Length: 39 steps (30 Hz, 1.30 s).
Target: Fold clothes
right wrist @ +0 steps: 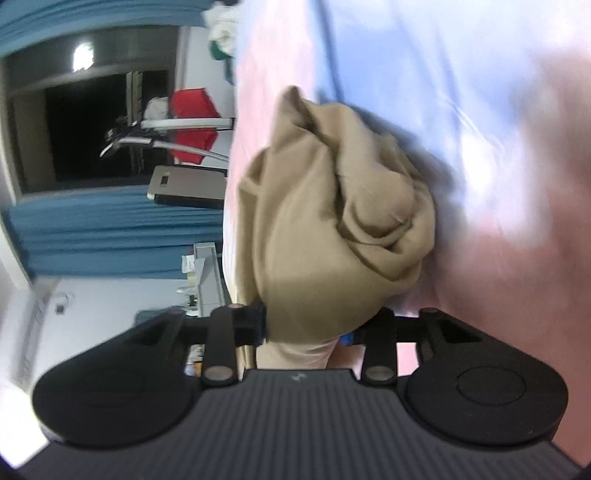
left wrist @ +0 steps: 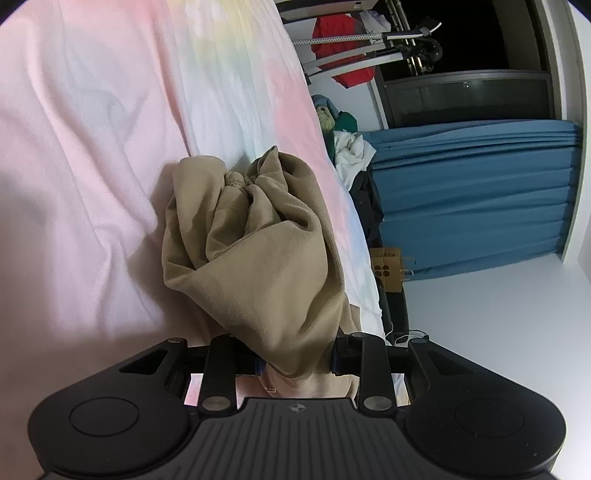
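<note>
One crumpled tan knit garment [left wrist: 255, 236] lies bunched on a bed covered by a pastel tie-dye sheet of pink, pale blue and yellow [left wrist: 92, 147], close to the bed's edge, and both tools have hold of it. The black left gripper [left wrist: 295, 360] has its jaws narrowed onto a thick fold of the tan cloth, which fills the gap between them and spills forward over the sheet. The black right gripper [right wrist: 306, 326] likewise has its jaws pressed against a gathered wad of the same garment [right wrist: 332, 221], the cloth bulging out ahead of them; this view is blurred. Nothing lies between either tool and the cloth. Beyond the bed's edge the room is cluttered: a pile of mixed clothes in white, green and dark colours [left wrist: 351, 155] sits against the side of the bed, with a long pleated blue curtain [left wrist: 480, 199] behind it. A metal drying rack with one red garment hung over it [left wrist: 343, 48] stands near a dark window opening [left wrist: 480, 33]. One brown paper bag with a printed mark [left wrist: 388, 269] rests on the pale floor [left wrist: 498, 350] beside the bed.
</note>
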{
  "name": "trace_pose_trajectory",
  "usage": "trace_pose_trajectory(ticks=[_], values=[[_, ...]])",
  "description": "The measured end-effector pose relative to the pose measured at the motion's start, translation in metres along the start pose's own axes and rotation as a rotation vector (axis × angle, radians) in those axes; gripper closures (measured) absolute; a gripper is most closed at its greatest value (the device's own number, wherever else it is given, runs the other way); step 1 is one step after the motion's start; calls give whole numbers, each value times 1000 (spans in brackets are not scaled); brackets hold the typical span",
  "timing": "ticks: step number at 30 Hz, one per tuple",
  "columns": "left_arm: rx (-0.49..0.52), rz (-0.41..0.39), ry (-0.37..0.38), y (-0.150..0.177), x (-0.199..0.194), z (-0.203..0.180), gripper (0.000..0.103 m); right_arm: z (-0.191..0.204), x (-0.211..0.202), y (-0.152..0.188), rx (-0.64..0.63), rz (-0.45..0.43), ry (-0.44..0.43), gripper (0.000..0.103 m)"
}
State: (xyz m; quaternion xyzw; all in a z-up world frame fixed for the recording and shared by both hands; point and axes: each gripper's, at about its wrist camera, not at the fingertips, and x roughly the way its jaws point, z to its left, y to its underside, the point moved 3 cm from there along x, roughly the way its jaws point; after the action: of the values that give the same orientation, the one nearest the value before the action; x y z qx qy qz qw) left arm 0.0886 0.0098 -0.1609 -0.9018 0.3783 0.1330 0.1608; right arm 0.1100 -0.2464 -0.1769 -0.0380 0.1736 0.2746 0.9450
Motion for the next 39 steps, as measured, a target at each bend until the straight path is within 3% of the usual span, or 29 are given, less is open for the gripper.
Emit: trace_pose_trajectory(ticks=[4,13,20,24,32,36,39], values=[[-16,-2,33,-6,1,-2,71,19,-5,-1,-124,-40,-23,69],[-15,3,141,-16,-3,-25,72,56,-26,-6,-239,-103,-137,69],[10,27,173,-19,26,-89,73,90,-52,-40,-243,-163,-193,69],[50,61,203,-18,91,-157,73,127,-67,-96,-283,-257,-195,70],[195,195,302,11,269,-293,73,171,-106,-266,-345,-459,-197,70],[244,224,302,45,340,-294,73,141,-116,-318,-369,-526,-155,70],[321,284,167,68,385,-260,74,79,-100,-329,-340,-520,-44,70]])
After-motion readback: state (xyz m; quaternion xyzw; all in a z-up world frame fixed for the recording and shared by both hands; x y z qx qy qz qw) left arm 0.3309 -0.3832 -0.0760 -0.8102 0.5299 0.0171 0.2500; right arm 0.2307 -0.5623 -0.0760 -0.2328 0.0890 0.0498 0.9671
